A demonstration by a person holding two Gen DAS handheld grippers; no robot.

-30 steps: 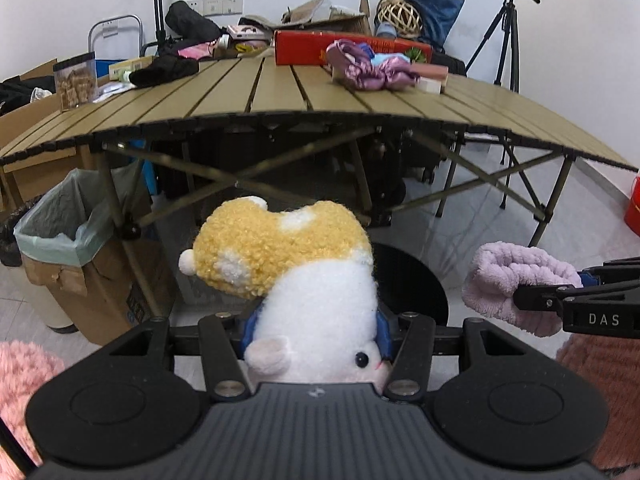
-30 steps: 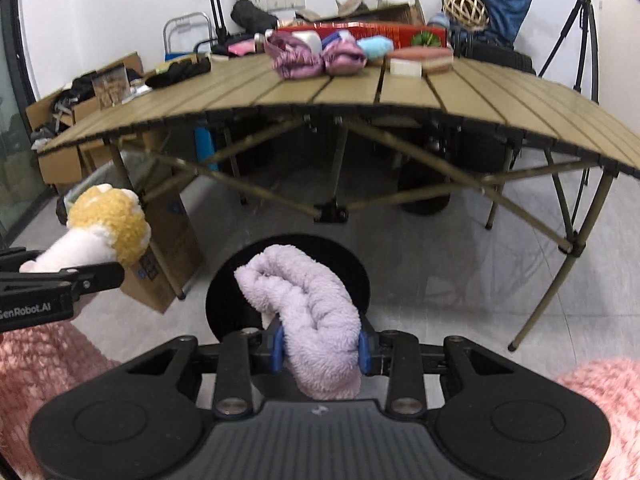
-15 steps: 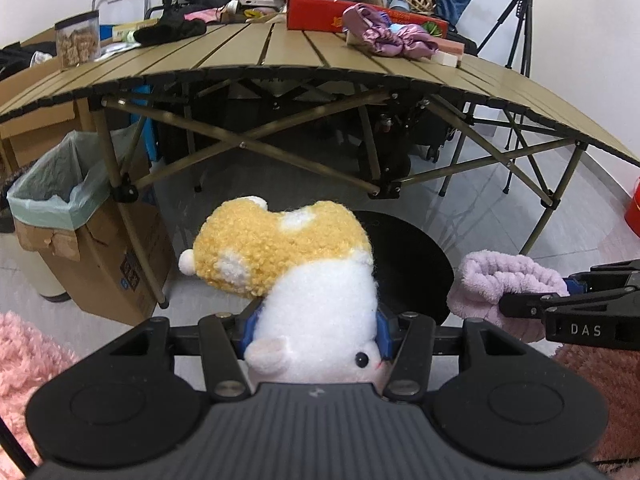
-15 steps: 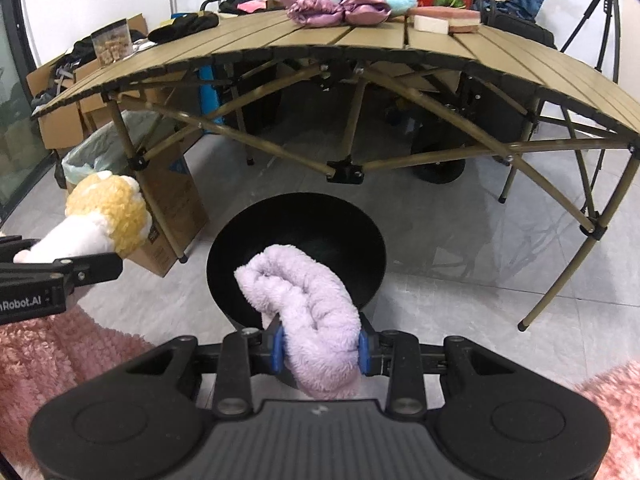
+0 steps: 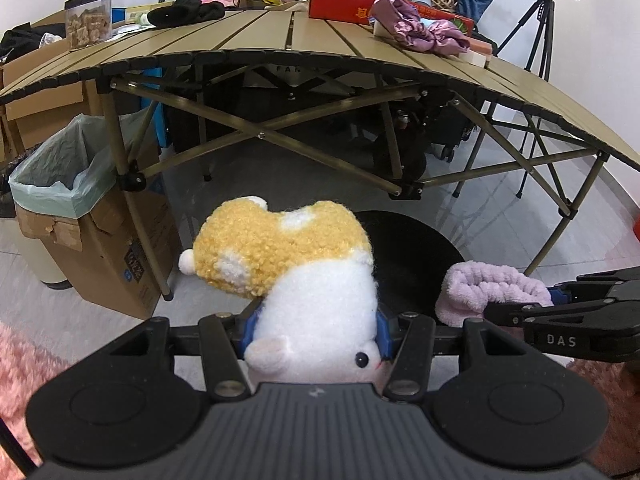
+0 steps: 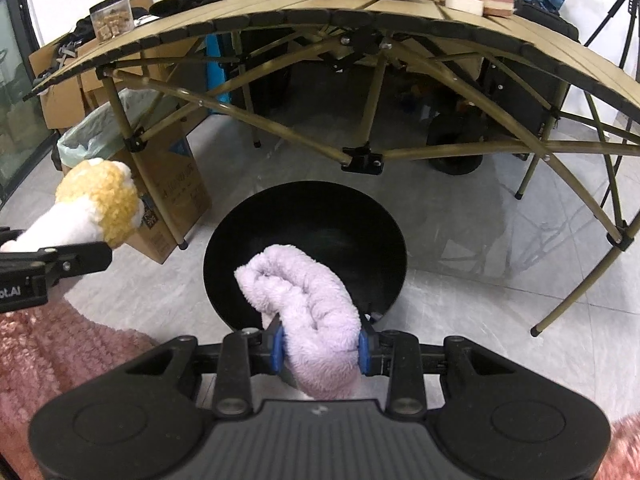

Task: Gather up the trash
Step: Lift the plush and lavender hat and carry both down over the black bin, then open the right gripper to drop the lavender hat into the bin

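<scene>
In the left wrist view, a yellow-and-white plush toy (image 5: 296, 276) is clamped between the blue pads of the left claw (image 5: 314, 326), held above the floor in front of the black bin (image 5: 420, 252) that stands before the slatted bench (image 5: 248, 40). In the right wrist view, a rolled lilac towel (image 6: 312, 312) is gripped by the part-closed right claw (image 6: 320, 350) directly over the black bin's open mouth, with the toy seen at the left edge beside a bag-lined cardboard box (image 6: 168, 176).

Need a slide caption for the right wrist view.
Right gripper clamps a lilac fleece roll above a black bin.
</scene>
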